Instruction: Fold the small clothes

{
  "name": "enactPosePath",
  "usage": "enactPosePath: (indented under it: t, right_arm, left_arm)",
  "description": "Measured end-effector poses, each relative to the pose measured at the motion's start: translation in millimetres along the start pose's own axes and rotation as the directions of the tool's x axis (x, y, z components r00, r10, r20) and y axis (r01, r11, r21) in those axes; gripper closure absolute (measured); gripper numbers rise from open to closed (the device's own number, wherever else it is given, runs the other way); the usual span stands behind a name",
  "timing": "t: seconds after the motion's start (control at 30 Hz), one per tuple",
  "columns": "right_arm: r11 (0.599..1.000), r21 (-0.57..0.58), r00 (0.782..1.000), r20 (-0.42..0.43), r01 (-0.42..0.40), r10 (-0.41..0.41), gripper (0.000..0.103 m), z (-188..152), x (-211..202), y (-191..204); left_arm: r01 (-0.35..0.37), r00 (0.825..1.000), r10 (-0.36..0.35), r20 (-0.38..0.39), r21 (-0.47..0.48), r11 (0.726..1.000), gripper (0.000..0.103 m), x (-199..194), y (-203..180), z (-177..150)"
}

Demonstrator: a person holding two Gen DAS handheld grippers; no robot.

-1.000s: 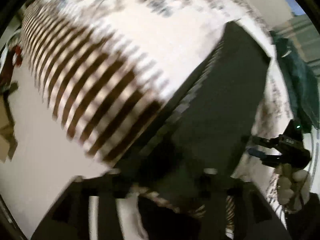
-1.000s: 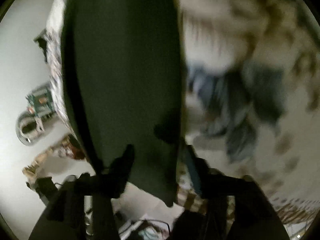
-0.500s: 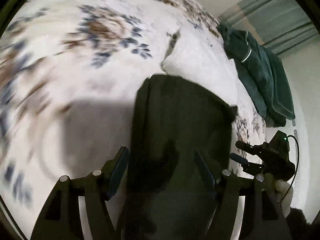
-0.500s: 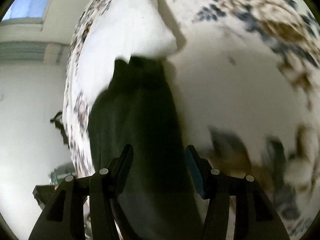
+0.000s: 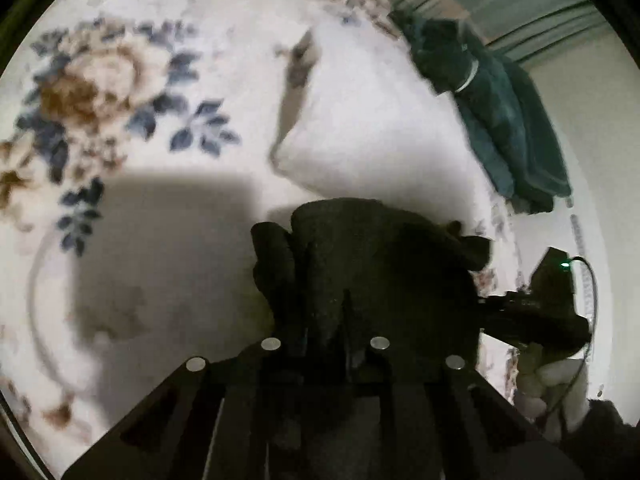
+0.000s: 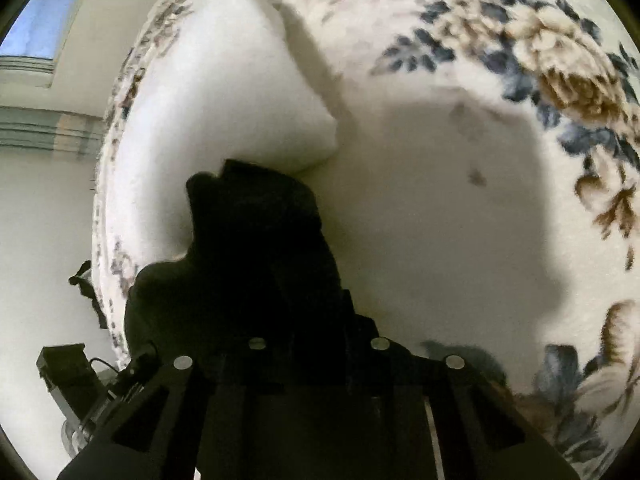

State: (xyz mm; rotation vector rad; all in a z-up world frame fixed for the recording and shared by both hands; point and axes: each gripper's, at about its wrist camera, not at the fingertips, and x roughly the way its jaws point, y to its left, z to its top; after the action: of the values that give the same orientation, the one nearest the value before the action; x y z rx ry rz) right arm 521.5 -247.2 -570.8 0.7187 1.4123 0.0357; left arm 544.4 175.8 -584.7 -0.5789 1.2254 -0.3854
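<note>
My left tool (image 5: 326,360) has its fingers drawn close together on the dark cloth (image 5: 380,280), which bunches up right in front of it and hides the tips. The cloth lies in a crumpled heap on the bed (image 5: 160,240), whose cover is pale with blue and brown flowers (image 5: 92,92). Left of the heap a broad shadow falls across the cover. Behind the heap sits a white pillow (image 5: 360,128), its near corner just beside the cloth. Further right, at the bed's far edge, a green garment (image 5: 504,120) lies in a pile. At the right edge of this view I see my right tool (image 5: 536,316) side-on, reaching into the cloth, with my right hand (image 5: 552,380) in a white glove below it.

From the right wrist the cloth (image 6: 256,248) again fills the space ahead of the right tool (image 6: 320,344); the fingers sit narrow and seem clamped on the fabric, though it is too dark to see the tips. The far end of the cloth touches the pillow (image 6: 224,92). My left tool (image 6: 120,384) shows at the lower left, beside the bed's (image 6: 420,200) edge
</note>
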Motion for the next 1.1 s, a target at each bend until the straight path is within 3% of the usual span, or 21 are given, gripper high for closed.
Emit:
enactPosePath:
  t: [0.13, 0.17, 0.23, 0.27, 0.3, 0.47, 0.67, 0.83, 0.97, 1.0, 1.03, 1.07, 1.1]
  right_arm:
    - [0.999, 0.044, 0.998, -0.06, -0.013, 0.016, 0.078, 3.2, 13.7, -5.8]
    - [0.998, 0.054, 0.996, -0.078, -0.039, 0.043, 0.074, 2.8, 9.8, -8.4]
    - [0.997, 0.051, 0.993, -0.103, -0.053, 0.058, 0.054, -2.4, -1.3, -13.3]
    - [0.997, 0.041, 0.991, -0.111, -0.064, 0.069, 0.049, -8.6, -9.7, -16.2]
    - [0.997, 0.031, 0.989, -0.122, -0.077, 0.08, 0.046, -18.0, -20.2, -20.5]
    - [0.995, 0.044, 0.971, -0.219, -0.088, 0.095, 0.046, -94.3, -51.2, -48.4]
    - [0.996, 0.075, 0.934, -0.35, -0.053, 0.076, 0.046, -223.5, -64.6, -100.2]
    - [0.992, 0.123, 0.904, -0.423, -0.007, 0.059, 0.046, -323.3, -57.5, -147.0]
    - [0.993, 0.121, 0.891, -0.45, 0.0, 0.055, 0.046, -380.7, -46.7, -162.9]
    - [0.992, 0.125, 0.89, -0.452, -0.006, 0.062, 0.046, -388.8, -44.3, -163.9]
    - [0.992, 0.127, 0.89, -0.451, -0.011, 0.068, 0.046, -396.7, -40.2, -163.0]
    - [0.993, 0.118, 0.889, -0.453, -0.014, 0.066, 0.046, -405.4, -35.6, -161.3]
    - [0.994, 0.107, 0.89, -0.452, -0.009, 0.056, 0.046, -413.1, -36.1, -165.4]
  left_arm:
    - [0.027, 0.999, -0.027, -0.023, -0.026, 0.999, 0.086, -3.4, 6.7, -2.3]
    - [0.026, 0.999, -0.027, -0.025, -0.032, 0.999, 0.078, -12.4, 6.7, -8.2]
    - [0.023, 1.0, -0.024, -0.015, -0.042, 0.999, 0.054, -26.7, 9.3, -16.0]
    - [0.02, 1.0, -0.02, -0.008, -0.047, 0.999, 0.036, -35.6, 10.9, -24.0]
    - [0.019, 1.0, -0.019, 0.002, -0.051, 0.998, 0.034, -44.9, 12.7, -34.2]
    - [-0.032, 0.999, 0.029, -0.034, -0.088, 0.996, 0.034, -87.8, 12.2, -113.3]
    - [-0.156, 0.982, 0.141, -0.129, -0.12, 0.98, 0.034, -128.3, 3.4, -251.6]
    - [-0.225, 0.958, 0.187, -0.219, -0.169, 0.96, 0.034, -122.5, 0.5, -341.2]
    - [-0.259, 0.945, 0.223, -0.238, -0.134, 0.957, 0.036, -110.5, -16.5, -376.8]
    - [-0.265, 0.944, 0.231, -0.234, -0.124, 0.956, 0.04, -107.3, -20.7, -383.2]
    - [-0.267, 0.945, 0.235, -0.225, -0.121, 0.956, 0.051, -106.7, -23.1, -386.6]
    - [-0.271, 0.945, 0.241, -0.22, -0.119, 0.955, 0.085, -105.3, -25.1, -390.0]
    - [-0.276, 0.945, 0.244, -0.217, -0.127, 0.953, 0.09, -104.3, -26.0, -392.3]
